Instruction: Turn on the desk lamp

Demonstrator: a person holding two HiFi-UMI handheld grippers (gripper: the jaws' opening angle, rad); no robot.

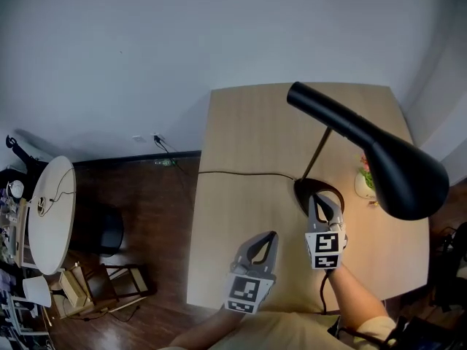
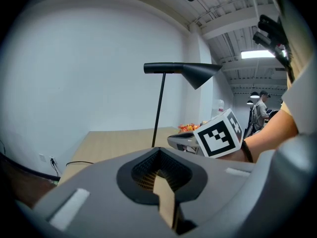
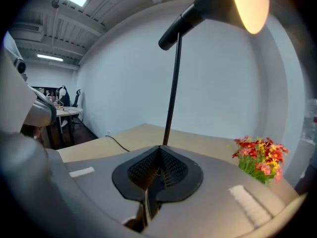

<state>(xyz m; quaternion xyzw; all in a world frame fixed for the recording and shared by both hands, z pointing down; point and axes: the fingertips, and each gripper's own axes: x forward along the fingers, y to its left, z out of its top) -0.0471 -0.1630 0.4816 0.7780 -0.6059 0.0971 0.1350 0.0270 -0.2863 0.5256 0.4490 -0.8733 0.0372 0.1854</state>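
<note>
A black desk lamp stands on the light wooden table (image 1: 241,217), its cone shade (image 1: 398,168) hanging out to the right. In the right gripper view the inside of the shade (image 3: 249,4) glows warm yellow above the thin pole (image 3: 173,88). My right gripper (image 1: 315,197) is shut, its tips over the near side of the round black base (image 1: 321,189); its jaws (image 3: 159,150) hold nothing. My left gripper (image 1: 271,236) hovers shut and empty just to the left of it. In the left gripper view, beyond its tips (image 2: 158,155), the lamp (image 2: 184,72) rises with the right gripper's marker cube (image 2: 221,135) beside it.
The lamp's cable (image 1: 241,173) runs left off the table toward a wall socket (image 1: 155,138). A small pot of red and yellow flowers (image 3: 260,157) sits at the table's right edge. A round white table (image 1: 51,214) and a black chair (image 1: 108,228) stand on the floor at left.
</note>
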